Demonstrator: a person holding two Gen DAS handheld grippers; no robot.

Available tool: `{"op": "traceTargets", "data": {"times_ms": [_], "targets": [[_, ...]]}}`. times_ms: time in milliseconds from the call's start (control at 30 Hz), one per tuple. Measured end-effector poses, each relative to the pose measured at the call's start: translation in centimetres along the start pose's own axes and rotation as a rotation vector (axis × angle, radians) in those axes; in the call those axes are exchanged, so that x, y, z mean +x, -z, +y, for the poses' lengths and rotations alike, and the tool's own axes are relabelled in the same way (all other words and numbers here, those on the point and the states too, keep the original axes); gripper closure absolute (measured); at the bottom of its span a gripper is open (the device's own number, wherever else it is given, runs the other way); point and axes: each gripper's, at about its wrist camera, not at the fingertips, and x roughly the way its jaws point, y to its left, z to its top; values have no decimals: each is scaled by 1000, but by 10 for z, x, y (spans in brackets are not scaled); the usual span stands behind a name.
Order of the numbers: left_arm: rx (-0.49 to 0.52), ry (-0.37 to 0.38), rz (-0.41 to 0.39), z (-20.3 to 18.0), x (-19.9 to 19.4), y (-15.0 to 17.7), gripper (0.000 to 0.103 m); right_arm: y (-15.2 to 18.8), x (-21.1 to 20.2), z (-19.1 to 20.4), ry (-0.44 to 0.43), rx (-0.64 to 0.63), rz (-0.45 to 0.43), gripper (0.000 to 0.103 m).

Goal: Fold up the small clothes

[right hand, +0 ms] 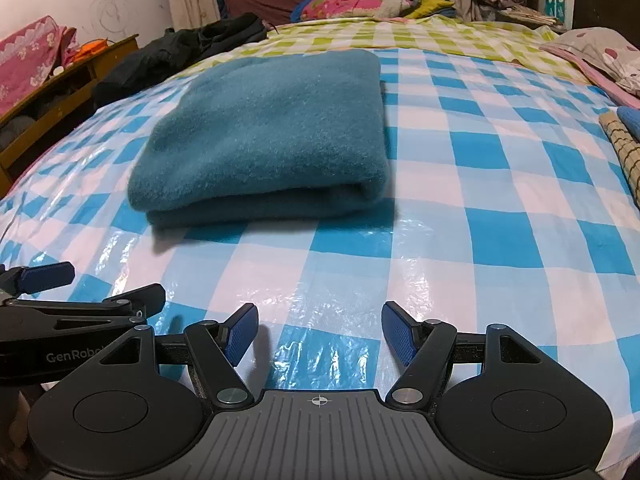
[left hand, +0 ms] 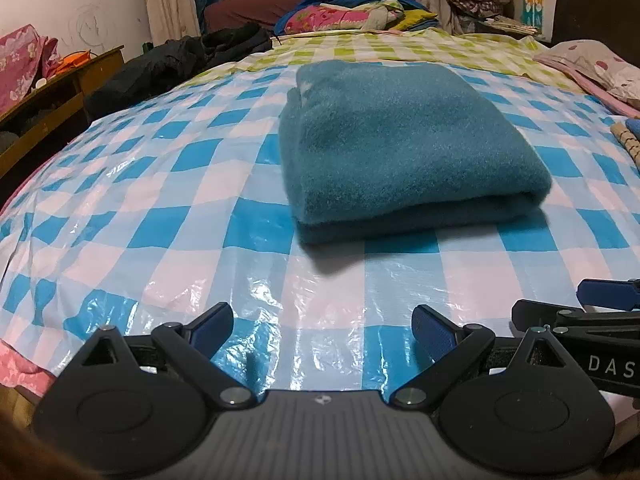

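A teal fleece garment (left hand: 400, 148) lies folded into a thick rectangle on the blue-and-white checked plastic sheet (left hand: 160, 200); it also shows in the right wrist view (right hand: 272, 136). My left gripper (left hand: 322, 326) is open and empty, low over the sheet, short of the garment's near edge. My right gripper (right hand: 318, 330) is open and empty, beside the left one, near the sheet's front. Each gripper shows at the edge of the other's view, the right (left hand: 580, 308) and the left (right hand: 80, 296).
A black jacket (left hand: 172, 64) lies at the sheet's far left. Folded cloths (right hand: 624, 140) sit at the right edge. Pillows and bedding (left hand: 344, 12) pile up at the far end, on a green checked sheet (right hand: 420, 36). A wooden cabinet (left hand: 44, 100) stands left.
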Motion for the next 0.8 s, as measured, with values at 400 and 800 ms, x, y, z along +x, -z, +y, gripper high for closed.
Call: {"op": "traceTargets", "data": {"times_ms": [400, 800], "targets": [[-12, 7, 8, 3, 2, 1, 3, 0, 0, 0, 1, -1, 1, 34], [-18, 12, 12, 2, 3, 1, 3, 0, 0, 0, 1, 1, 1, 34]]}}
